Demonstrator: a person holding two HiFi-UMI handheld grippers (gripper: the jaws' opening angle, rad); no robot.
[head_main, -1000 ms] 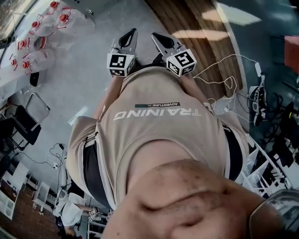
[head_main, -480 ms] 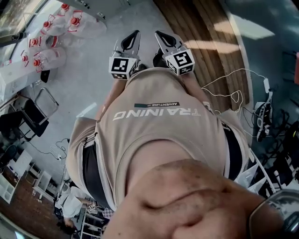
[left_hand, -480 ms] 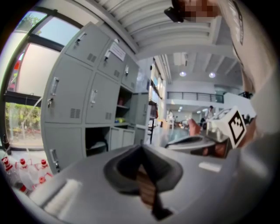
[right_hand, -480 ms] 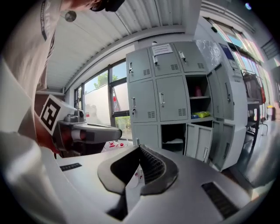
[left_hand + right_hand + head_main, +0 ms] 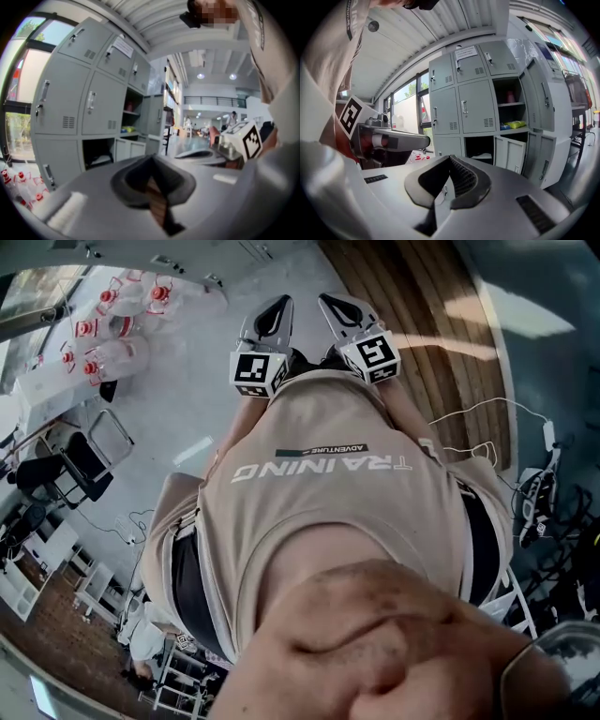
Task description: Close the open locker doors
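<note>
Grey locker bank (image 5: pixel 461 110) stands ahead of both grippers, well apart from them and touched by neither. Most doors are flush shut. A paper notice (image 5: pixel 465 52) is stuck on one top door.

Open compartments, read from the right gripper view:
- Upper compartment (image 5: pixel 509 89), right of the shut columns, has shelves. There is a pink item (image 5: pixel 511 97) on the higher shelf. On the shelf below, a yellow-green item (image 5: pixel 514 124) lies beside a small blue item (image 5: pixel 502 126). Its tall door (image 5: pixel 543 101) is swung out to the right.
- Lower compartment (image 5: pixel 479 146) is dark inside, with a pale flat thing (image 5: pixel 483 156) lying on its bottom. I cannot tell what it is. Its lower door (image 5: pixel 510 153) hangs open to the right.

The left gripper view shows the same bank from the side, with the low compartment gaping and the shelved one beyond it.

Left gripper (image 5: pixel 280 306) and right gripper (image 5: pixel 331 305) are held out in front of the person's beige shirt (image 5: pixel 319 493), side by side and close together. On each, the jaws are brought together with tips meeting, and nothing is between them.

In the head view, clear plastic bottles (image 5: pixel 111 322) with red caps are clustered on the grey floor (image 5: pixel 202 381), off to the left of the grippers.
</note>
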